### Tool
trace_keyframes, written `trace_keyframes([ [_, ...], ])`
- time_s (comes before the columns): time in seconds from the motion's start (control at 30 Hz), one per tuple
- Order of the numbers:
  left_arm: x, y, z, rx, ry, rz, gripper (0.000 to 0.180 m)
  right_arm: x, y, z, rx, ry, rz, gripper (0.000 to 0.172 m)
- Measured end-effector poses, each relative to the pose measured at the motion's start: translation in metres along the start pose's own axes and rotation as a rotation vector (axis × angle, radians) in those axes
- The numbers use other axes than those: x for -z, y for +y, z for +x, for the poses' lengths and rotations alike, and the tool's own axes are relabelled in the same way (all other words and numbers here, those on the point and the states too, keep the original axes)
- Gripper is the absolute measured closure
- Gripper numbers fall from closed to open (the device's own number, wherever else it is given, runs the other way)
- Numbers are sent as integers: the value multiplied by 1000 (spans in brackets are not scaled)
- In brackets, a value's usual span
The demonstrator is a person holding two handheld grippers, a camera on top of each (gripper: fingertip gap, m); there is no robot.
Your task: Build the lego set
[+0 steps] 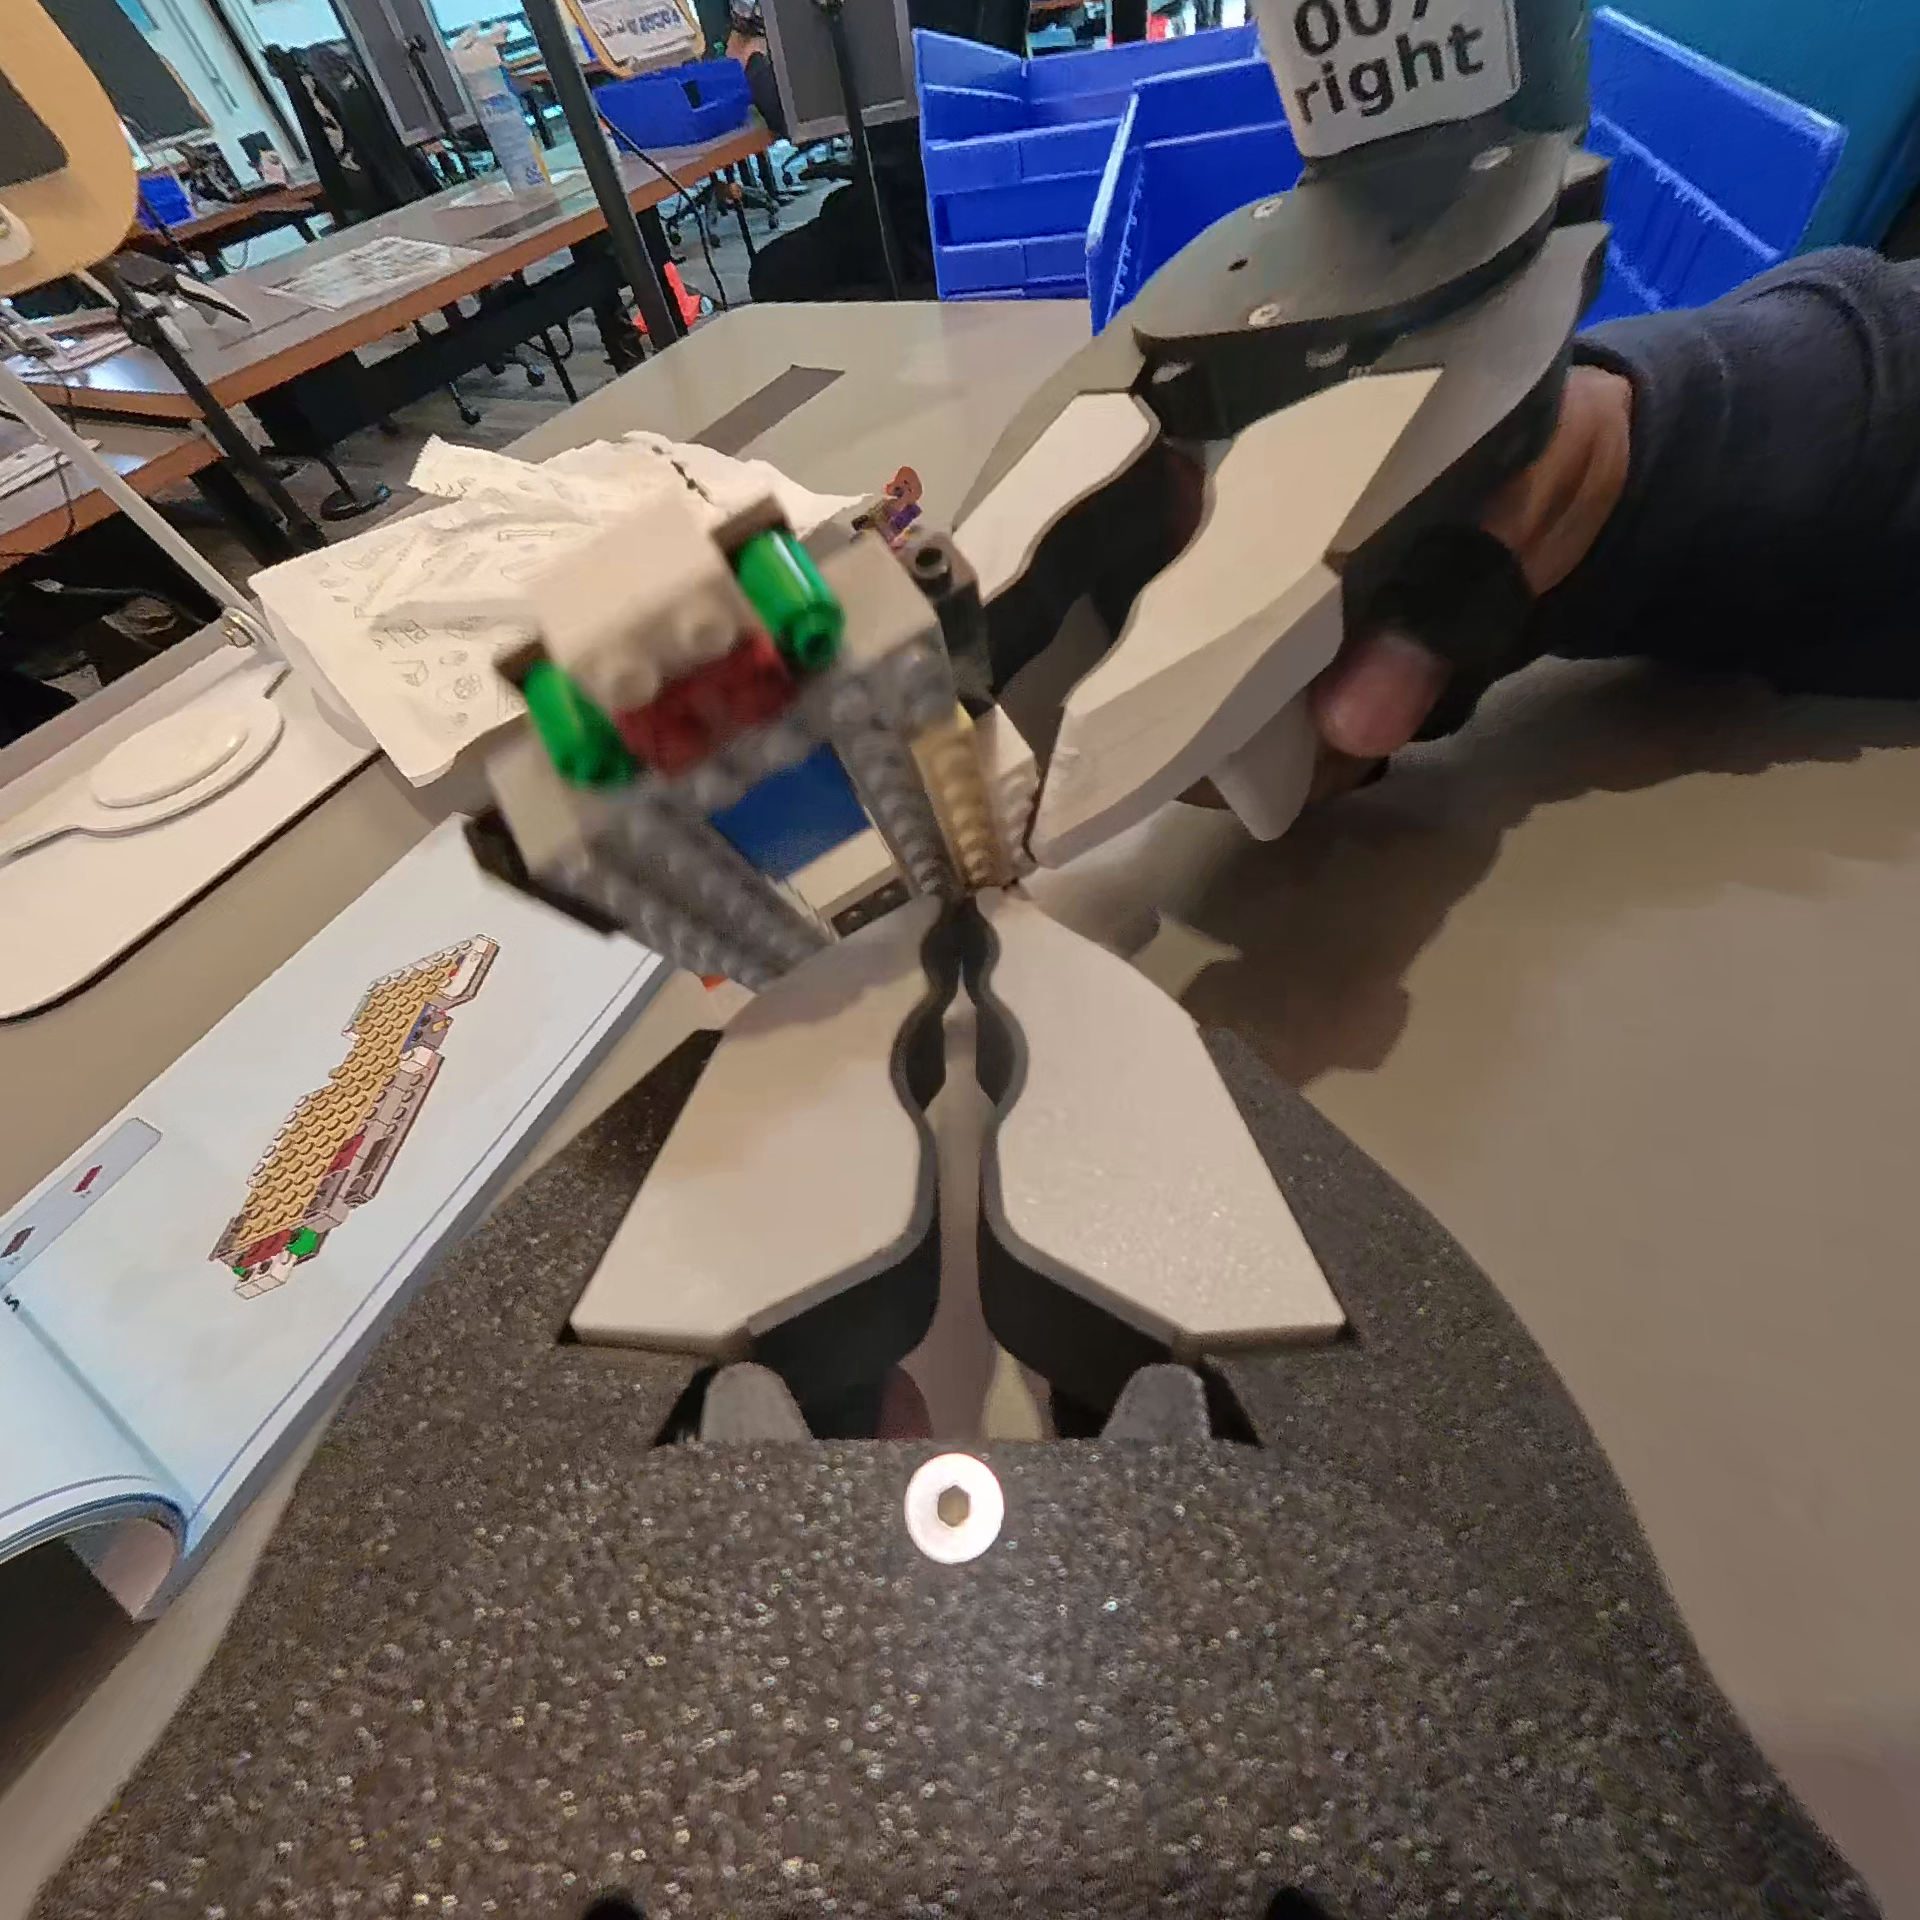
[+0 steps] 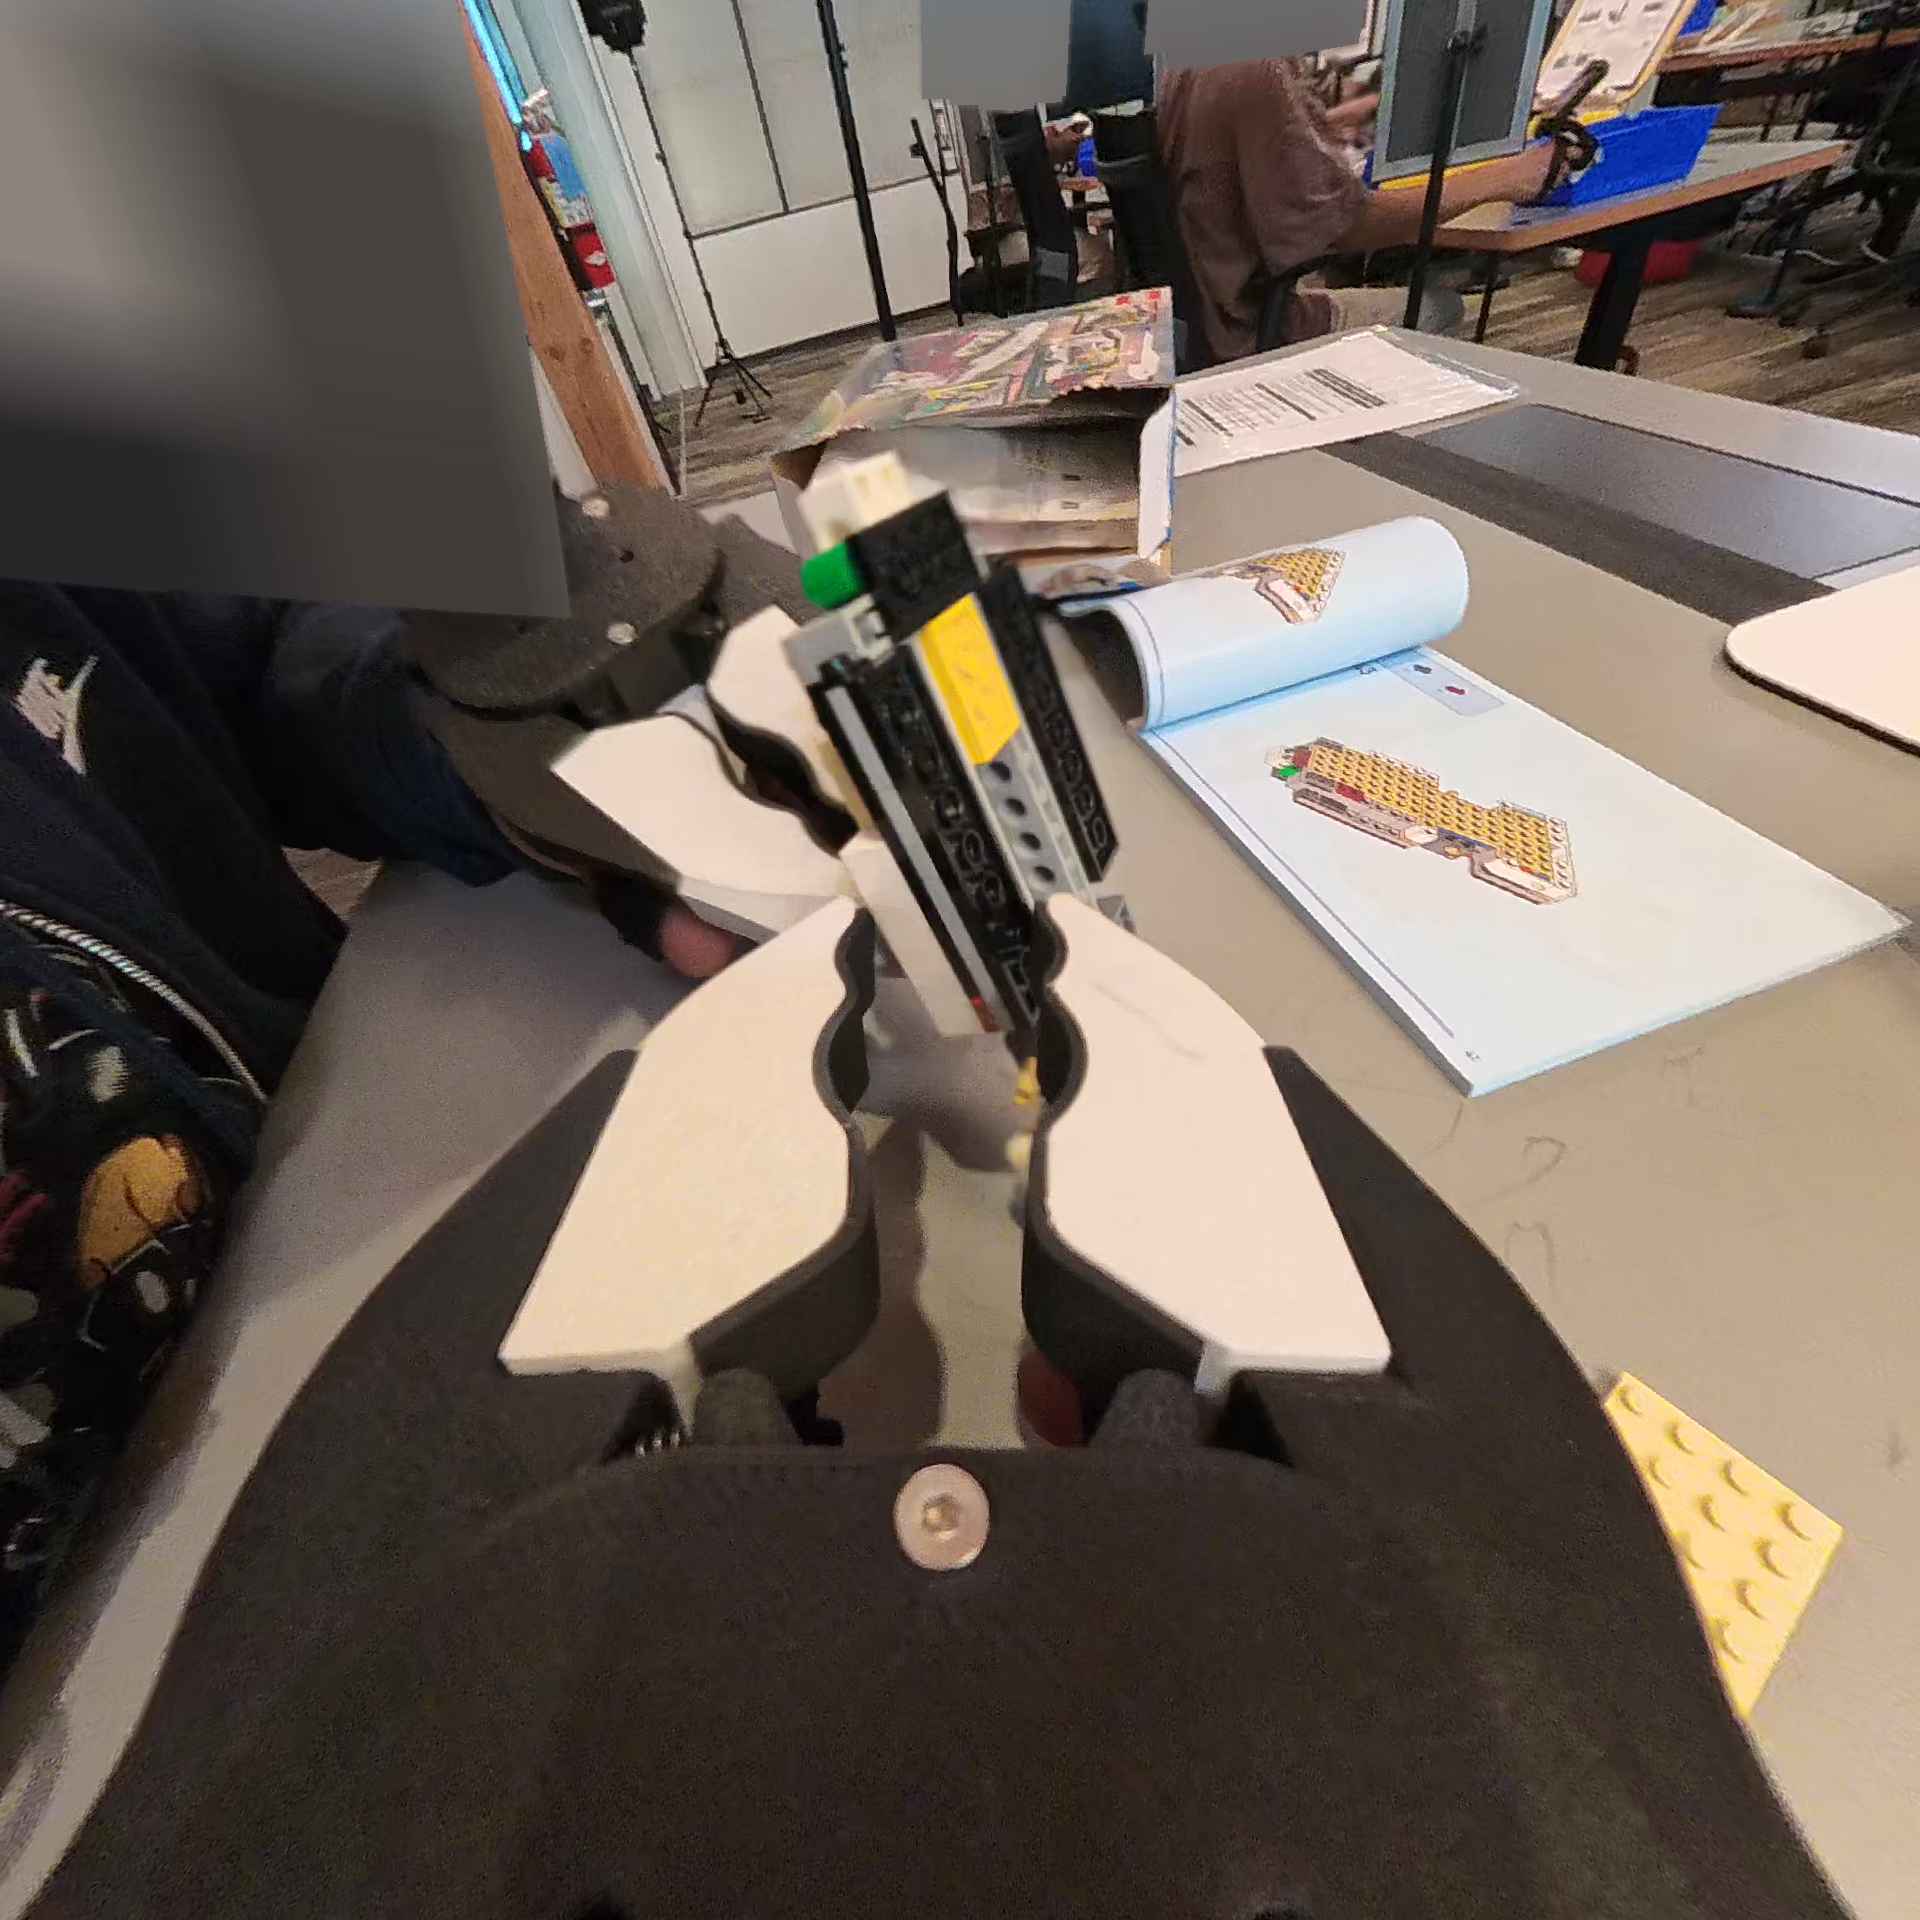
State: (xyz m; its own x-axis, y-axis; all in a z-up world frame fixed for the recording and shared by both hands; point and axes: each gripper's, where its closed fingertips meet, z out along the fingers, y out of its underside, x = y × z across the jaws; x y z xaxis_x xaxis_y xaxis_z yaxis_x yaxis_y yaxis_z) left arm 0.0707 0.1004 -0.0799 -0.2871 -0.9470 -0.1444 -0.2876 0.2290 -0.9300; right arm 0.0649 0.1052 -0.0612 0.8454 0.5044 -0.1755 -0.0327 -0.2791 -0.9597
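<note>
A brick model (image 1: 727,727) with grey plates, a tan strip, red and white bricks and two green round pieces is held up off the grey table (image 1: 1558,1039). In the right wrist view its underside (image 2: 956,779) is black and grey with a yellow piece. My right gripper (image 2: 951,935) is shut on the model's lower end, with both pads against it. It also shows in the left wrist view (image 1: 1013,727), clamping the model's right edge. My left gripper (image 1: 971,920) is shut, and its tips touch the near end of the tan strip. In the right wrist view it (image 2: 831,862) touches the model's white side.
An open instruction booklet (image 1: 312,1195) (image 2: 1507,883) lies flat on the table. A crumpled white paper bag (image 1: 468,582) lies behind the model. An opened cardboard box (image 2: 1018,416) and a printed sheet (image 2: 1340,390) lie farther back. A yellow plate (image 2: 1725,1538) lies at the near right. Blue bins (image 1: 1039,156) stand beyond the table. My left and right fingertips are right by each other.
</note>
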Motion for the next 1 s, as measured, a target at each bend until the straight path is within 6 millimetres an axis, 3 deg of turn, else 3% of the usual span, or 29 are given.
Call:
trace_keyframes([
  [0.5, 7, -21, -2, 57, 2, 121, 180, 2, 6, 1, 22, 5, -61, 144],
  [1.0, 5, -13, 0, 31, 26, 76, 179, 1, 10, -3, 10, -26, -63, 144],
])
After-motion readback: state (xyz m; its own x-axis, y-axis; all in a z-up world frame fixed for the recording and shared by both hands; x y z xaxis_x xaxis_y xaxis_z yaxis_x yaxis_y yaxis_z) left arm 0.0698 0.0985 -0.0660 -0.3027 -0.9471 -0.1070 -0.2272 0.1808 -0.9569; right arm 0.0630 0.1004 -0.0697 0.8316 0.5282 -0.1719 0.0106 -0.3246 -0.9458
